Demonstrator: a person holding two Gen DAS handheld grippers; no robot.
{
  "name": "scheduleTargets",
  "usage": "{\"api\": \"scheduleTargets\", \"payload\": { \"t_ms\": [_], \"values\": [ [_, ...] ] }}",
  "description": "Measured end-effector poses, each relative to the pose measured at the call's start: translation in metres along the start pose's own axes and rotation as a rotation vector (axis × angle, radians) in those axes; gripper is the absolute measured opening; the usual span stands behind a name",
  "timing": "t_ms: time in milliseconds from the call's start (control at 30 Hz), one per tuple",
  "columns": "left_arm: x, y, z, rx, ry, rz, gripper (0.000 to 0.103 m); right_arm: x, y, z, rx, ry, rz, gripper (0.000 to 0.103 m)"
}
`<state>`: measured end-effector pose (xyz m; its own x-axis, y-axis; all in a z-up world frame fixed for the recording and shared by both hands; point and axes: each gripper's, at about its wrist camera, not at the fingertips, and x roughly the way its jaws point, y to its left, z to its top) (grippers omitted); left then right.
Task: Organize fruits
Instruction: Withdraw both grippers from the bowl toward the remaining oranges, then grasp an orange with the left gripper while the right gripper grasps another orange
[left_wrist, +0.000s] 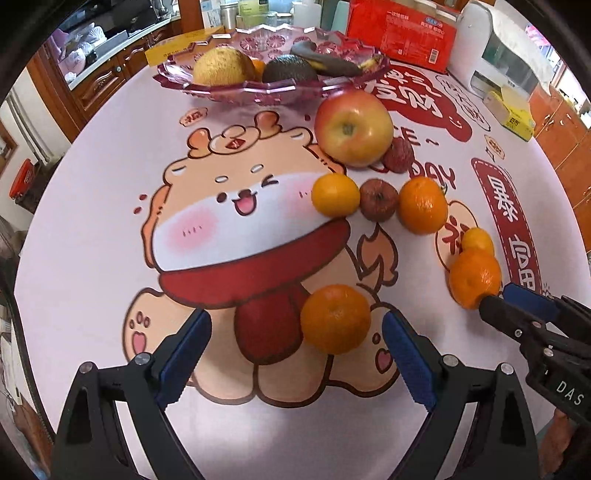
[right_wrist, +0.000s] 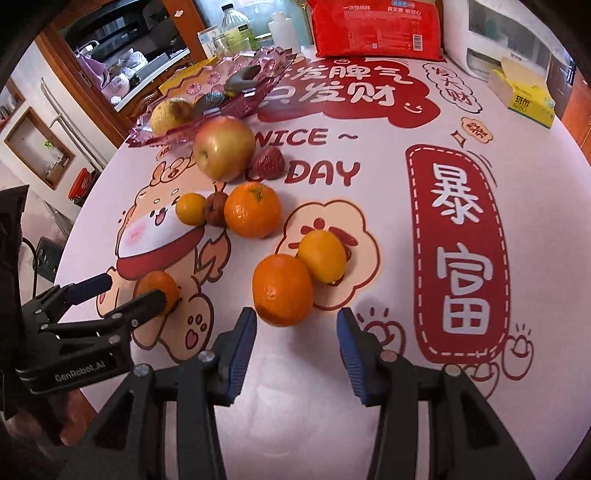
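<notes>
Each hand-held gripper is held spread and empty — left hand-held gripper (left_wrist: 295, 354) just short of one mandarin (left_wrist: 335, 318), right hand-held gripper (right_wrist: 296, 332) just short of another mandarin (right_wrist: 282, 290), both fruits lying just ahead.

Loose fruits (right_wrist: 252, 210) beside pink tray (left_wrist: 280, 88)

Right tool (right_wrist: 296, 332), jaws apart, hangs just short of an orange (right_wrist: 282, 290) on the table (right_wrist: 388, 192), a lemon (right_wrist: 322, 256) touching behind it.
</notes>
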<state>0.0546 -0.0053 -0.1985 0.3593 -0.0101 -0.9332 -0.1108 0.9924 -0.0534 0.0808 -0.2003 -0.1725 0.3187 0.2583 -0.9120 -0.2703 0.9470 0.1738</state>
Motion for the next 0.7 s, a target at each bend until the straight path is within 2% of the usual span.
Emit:
{"api": "scheduleTargets", "payload": {
  "t_ms": [100,600,700],
  "values": [
    [0.002,-0.001,-0.001,0.000,-0.004,-0.007,0.093,0.006,0.002,-0.001,-0.002,0.009,0.007,0.046],
    [0.012,-0.002,-0.001,0.013,0.021,-0.054,0.074,0.014,0.005,0.005,0.009,-0.007,0.016,0.045],
    [0.014,-0.004,0.000,0.022,0.027,-0.069,0.067,0.016,0.004,0.008,0.016,-0.006,0.021,0.039]
  ]
}}
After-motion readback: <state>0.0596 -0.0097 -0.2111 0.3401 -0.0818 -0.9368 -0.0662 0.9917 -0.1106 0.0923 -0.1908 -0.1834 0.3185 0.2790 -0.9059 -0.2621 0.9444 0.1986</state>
